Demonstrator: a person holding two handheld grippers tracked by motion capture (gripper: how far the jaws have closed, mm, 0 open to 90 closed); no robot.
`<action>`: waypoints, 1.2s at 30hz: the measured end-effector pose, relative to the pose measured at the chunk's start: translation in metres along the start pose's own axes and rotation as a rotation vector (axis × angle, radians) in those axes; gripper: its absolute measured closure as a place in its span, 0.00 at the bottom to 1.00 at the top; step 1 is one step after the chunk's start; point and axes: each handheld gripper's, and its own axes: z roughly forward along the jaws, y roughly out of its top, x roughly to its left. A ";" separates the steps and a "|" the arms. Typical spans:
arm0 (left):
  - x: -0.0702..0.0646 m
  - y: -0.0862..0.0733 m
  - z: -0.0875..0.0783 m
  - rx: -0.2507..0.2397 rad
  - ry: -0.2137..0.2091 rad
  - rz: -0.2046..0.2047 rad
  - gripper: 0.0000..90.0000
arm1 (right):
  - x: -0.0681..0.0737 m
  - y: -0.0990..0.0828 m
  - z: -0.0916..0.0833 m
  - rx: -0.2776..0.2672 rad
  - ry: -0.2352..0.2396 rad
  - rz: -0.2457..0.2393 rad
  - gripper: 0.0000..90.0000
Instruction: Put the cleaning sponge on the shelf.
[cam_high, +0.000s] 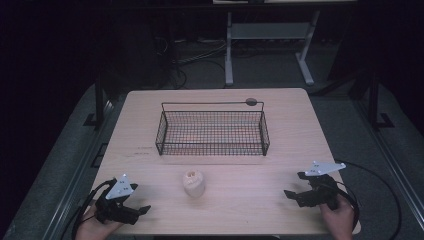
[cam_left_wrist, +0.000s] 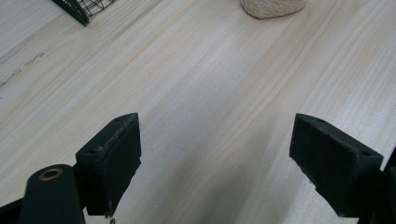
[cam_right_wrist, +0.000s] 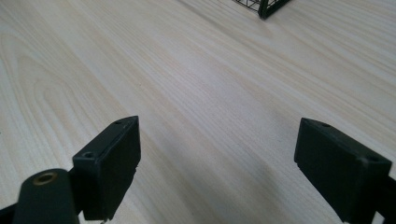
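Resting on: pale wood-grain tabletop (cam_high: 280, 165), black wire mesh basket (cam_high: 212, 131), cream twine ball (cam_high: 193, 182)
Room: dark
Writing: illegible smudges
Left claw (cam_left_wrist: 217, 158): wide open, empty
Right claw (cam_right_wrist: 219, 161): wide open, empty

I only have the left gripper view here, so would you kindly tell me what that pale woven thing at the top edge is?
Observer: A small cream cup-like object, upright on the table, between the two grippers.
Operator: And the black mesh corner?
Observer: It belongs to a rectangular wire basket beyond the cup.
Operator: Where is the right gripper?
Observer: The right gripper rests near the table's front right, open, holding nothing.
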 end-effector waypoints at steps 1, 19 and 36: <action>0.000 0.000 0.000 -0.001 -0.003 -0.002 0.17 | 0.000 0.000 0.000 0.000 0.000 0.001 0.16; -0.008 0.033 -0.003 0.003 -0.052 0.071 0.17 | -0.002 -0.003 -0.002 -0.008 -0.005 0.017 0.16; -0.015 0.065 0.001 0.056 -0.092 0.165 0.17 | 0.000 -0.003 0.000 -0.005 0.005 0.012 0.16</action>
